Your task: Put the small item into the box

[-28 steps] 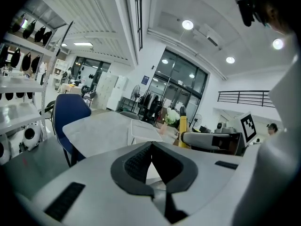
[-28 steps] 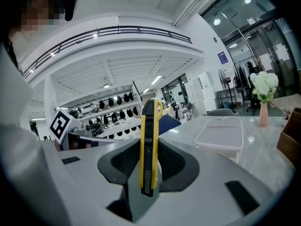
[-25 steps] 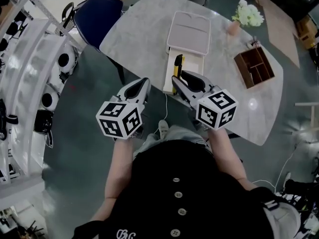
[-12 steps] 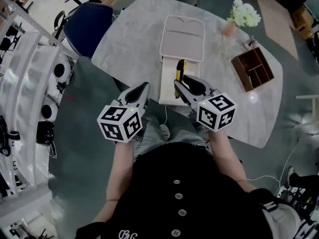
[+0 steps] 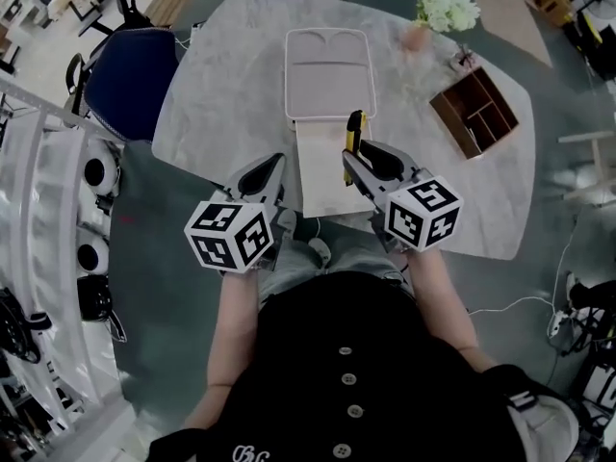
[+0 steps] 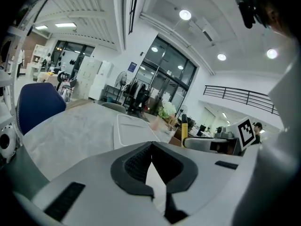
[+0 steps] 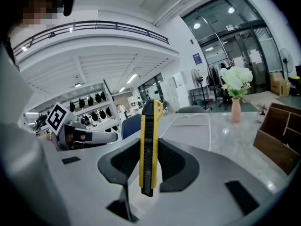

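Closest in, both grippers hang right over the near edge of the marble table (image 5: 226, 85), one on each side of the white box (image 5: 318, 171). The left gripper (image 5: 276, 163) is closed up with nothing in it, tips touching, just beside the box's left wall. The right gripper (image 5: 352, 159) is clamped on the small item, a yellow-and-black utility knife (image 5: 354, 129). The knife stands upright between the pads and sticks out past the tips over the box's right rim, not inside. The box sits open at the middle of the near edge, and its lid (image 5: 327, 70) lies flat just beyond it, reaching toward the far edge. There's lots of bare marble left of the box, out to the left edge where a blue chair (image 5: 130, 75) is parked. On the right there's a clear strip, then a wooden organizer (image 5: 478, 112) near the right edge. White flowers (image 5: 448, 3) stand at the far right corner.
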Demonstrator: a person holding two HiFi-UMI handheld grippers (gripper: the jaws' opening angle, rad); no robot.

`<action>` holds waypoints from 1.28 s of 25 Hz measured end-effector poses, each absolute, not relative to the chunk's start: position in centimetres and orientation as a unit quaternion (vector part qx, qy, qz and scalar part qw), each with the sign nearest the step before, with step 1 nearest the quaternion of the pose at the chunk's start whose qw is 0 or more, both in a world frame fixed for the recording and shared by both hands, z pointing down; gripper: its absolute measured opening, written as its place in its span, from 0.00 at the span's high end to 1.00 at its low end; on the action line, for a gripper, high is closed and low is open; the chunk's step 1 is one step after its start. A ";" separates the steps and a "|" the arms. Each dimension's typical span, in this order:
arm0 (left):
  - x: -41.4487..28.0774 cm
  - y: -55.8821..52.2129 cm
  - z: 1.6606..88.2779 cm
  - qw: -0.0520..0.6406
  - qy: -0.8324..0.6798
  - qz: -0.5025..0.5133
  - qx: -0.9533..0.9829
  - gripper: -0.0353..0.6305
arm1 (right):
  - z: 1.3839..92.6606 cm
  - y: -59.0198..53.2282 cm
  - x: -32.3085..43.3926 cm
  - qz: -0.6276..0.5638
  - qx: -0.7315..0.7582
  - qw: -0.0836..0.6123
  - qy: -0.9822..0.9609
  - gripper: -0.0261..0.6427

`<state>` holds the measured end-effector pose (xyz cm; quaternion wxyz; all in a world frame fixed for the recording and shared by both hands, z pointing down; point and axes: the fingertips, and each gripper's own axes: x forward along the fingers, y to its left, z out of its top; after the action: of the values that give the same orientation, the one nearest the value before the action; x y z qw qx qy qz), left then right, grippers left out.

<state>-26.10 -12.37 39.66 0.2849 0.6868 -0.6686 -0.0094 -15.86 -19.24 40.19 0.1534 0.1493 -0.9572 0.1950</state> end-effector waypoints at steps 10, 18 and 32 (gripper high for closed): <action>-28.6 -17.0 40.4 0.299 -0.605 0.009 0.738 0.92 | 40.1 -23.9 -16.3 0.199 0.243 0.154 -0.937 0.78; -29.2 -18.3 42.1 0.316 -0.553 0.030 0.770 0.92 | 40.7 -25.0 -17.0 0.202 0.285 0.170 -0.921 0.78; -27.9 -19.9 45.2 0.348 -0.471 0.063 0.808 0.92 | 43.6 -23.4 -16.6 0.211 0.323 0.238 -0.891 0.78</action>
<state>-27.89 -19.91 45.18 0.3485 0.8080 -0.4708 0.0631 -16.62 -23.37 43.63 0.2383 0.3229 -0.8913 0.2109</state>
